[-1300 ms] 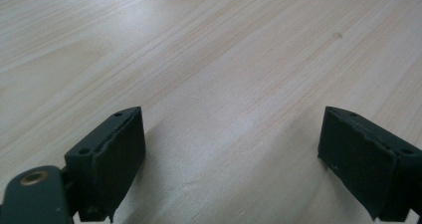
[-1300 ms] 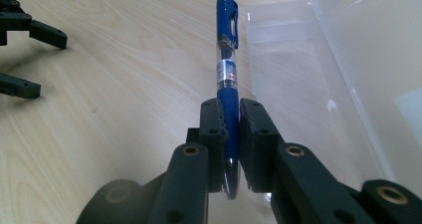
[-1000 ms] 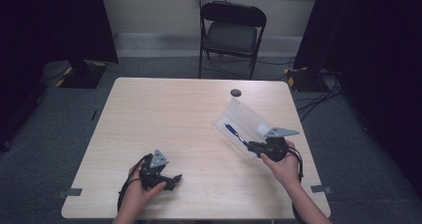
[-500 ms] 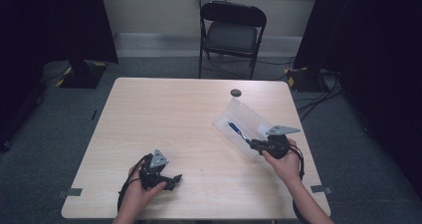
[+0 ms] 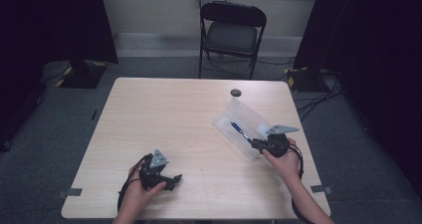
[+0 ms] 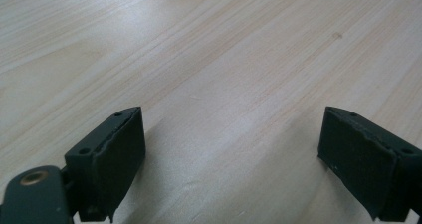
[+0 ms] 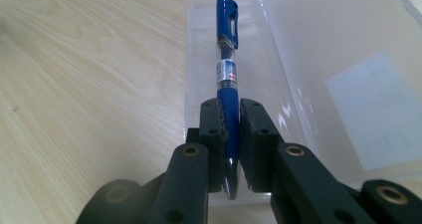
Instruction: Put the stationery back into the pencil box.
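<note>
A blue pen [image 7: 227, 69] [image 5: 239, 130] lies lengthwise over the lower half of a clear plastic case [image 7: 308, 84] [image 5: 244, 122], which stands open at the table's right. My right gripper [image 7: 232, 117] [image 5: 254, 143] is shut on the pen's grip end, pads pressing both sides, tip toward the camera. Near the table's front left, my left gripper [image 6: 231, 149] [image 5: 174, 180] rests low over bare wood, its jaws wide apart with nothing between them.
A small dark round thing [image 5: 235, 92] lies near the table's far edge. A black folding chair [image 5: 232, 32] stands behind the light wooden table [image 5: 164, 114]. Cables run on the floor at the right. A white label [image 7: 378, 109] shows through the case lid.
The right hand has shifted slightly with the pen at the case. The left hand has stayed put.
</note>
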A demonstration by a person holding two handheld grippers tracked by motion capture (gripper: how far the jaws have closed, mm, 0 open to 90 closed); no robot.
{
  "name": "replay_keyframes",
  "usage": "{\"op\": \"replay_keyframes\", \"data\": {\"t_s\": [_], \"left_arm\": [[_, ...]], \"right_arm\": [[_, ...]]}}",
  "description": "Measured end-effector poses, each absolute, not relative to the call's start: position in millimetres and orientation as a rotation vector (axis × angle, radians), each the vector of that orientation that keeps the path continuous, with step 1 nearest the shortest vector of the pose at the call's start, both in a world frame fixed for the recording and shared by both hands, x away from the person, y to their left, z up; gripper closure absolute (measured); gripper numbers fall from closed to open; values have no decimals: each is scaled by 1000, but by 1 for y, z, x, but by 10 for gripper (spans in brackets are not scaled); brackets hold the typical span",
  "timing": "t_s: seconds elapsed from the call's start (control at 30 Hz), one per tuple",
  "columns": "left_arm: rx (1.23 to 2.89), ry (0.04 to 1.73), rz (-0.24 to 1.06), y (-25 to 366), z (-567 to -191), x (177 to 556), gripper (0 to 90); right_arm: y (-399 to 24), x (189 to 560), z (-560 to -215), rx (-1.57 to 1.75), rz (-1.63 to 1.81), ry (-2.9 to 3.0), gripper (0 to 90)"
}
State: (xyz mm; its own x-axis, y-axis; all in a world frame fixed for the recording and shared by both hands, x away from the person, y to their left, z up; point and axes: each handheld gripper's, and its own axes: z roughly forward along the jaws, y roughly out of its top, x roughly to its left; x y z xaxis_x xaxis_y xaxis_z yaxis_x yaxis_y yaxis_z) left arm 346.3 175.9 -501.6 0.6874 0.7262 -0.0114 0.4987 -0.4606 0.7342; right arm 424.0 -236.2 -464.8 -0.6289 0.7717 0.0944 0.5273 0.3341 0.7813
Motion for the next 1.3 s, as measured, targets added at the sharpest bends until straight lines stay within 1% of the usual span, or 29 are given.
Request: {"op": "replay_keyframes", "data": {"t_s": [1.3], "left_arm": [[2157, 934, 394, 176, -502, 346, 111]], "right_arm": [[-230, 436, -483, 1179, 1133, 2316, 810]]}}
